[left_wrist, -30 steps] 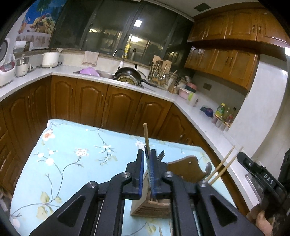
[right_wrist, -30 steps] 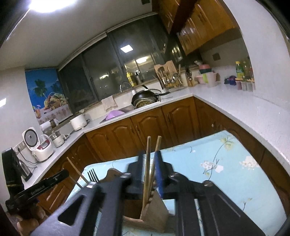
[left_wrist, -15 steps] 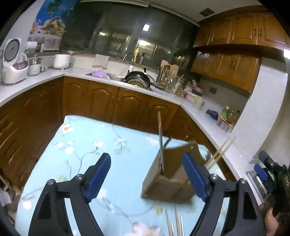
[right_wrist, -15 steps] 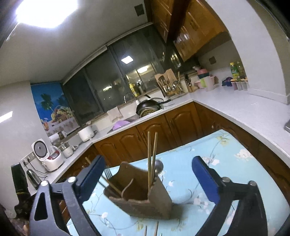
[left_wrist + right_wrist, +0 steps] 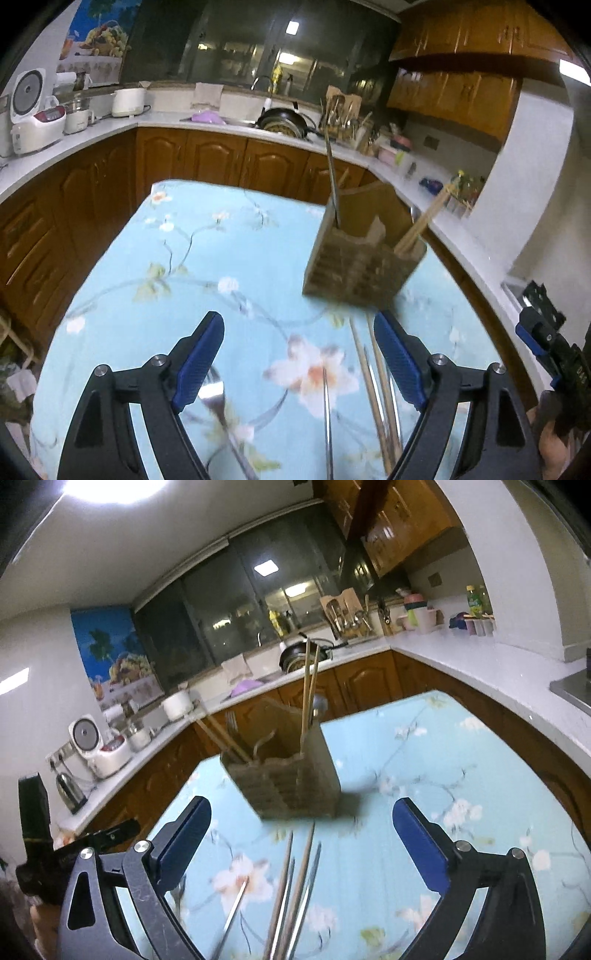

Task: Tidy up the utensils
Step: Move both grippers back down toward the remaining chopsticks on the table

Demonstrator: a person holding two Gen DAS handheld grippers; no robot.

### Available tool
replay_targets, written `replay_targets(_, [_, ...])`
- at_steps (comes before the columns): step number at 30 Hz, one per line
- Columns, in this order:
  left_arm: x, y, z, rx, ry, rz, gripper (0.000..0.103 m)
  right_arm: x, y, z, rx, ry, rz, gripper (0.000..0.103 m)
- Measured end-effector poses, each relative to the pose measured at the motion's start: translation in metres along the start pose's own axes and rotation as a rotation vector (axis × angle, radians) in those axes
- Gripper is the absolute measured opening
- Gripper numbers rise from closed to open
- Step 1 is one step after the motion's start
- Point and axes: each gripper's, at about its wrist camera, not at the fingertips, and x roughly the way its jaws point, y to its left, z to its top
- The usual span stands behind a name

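Jaws wide on both grippers, gripping nothing — ready to pick. Ahead, wooden utensil holder (image 5: 291,775); between the jaws, loose chopsticks (image 5: 295,886) awaiting sorting.

Floral-clothed table (image 5: 110,295) bears wooden utensil holder (image 5: 362,266) and loose chopsticks (image 5: 373,373).

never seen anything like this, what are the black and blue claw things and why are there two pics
Each picture comes from a camera mounted on a hand-held two-finger gripper, looking out along its fingers. One view shows the left gripper, the other the right gripper. Both stand wide open and hold nothing. Ahead, on a table covered by a floral cloth, stands a wooden utensil holder with chopsticks sticking up from it. More loose utensils, blurred, lie flat on the cloth nearer the cameras.
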Motion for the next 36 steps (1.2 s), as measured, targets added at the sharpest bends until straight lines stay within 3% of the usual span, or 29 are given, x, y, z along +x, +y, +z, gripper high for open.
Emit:
replay_targets(14, [-0.023,0.000,-0.043,-0.002,0.118,0.030,0.083,-0.006,-0.004,-0.062,-0.020,0.101,-0.045,0.100])
replay_targets(26, [-0.028,0.000,-0.048,0.016,0.182,0.039,0.083,-0.002,-0.001,-0.068,-0.031,0.130,-0.053,0.100])
replay_targets(36, [-0.002,-0.004,-0.045,0.025,0.221,0.043,0.083,0.016,-0.004,-0.066,-0.032,0.176,-0.065,0.099])
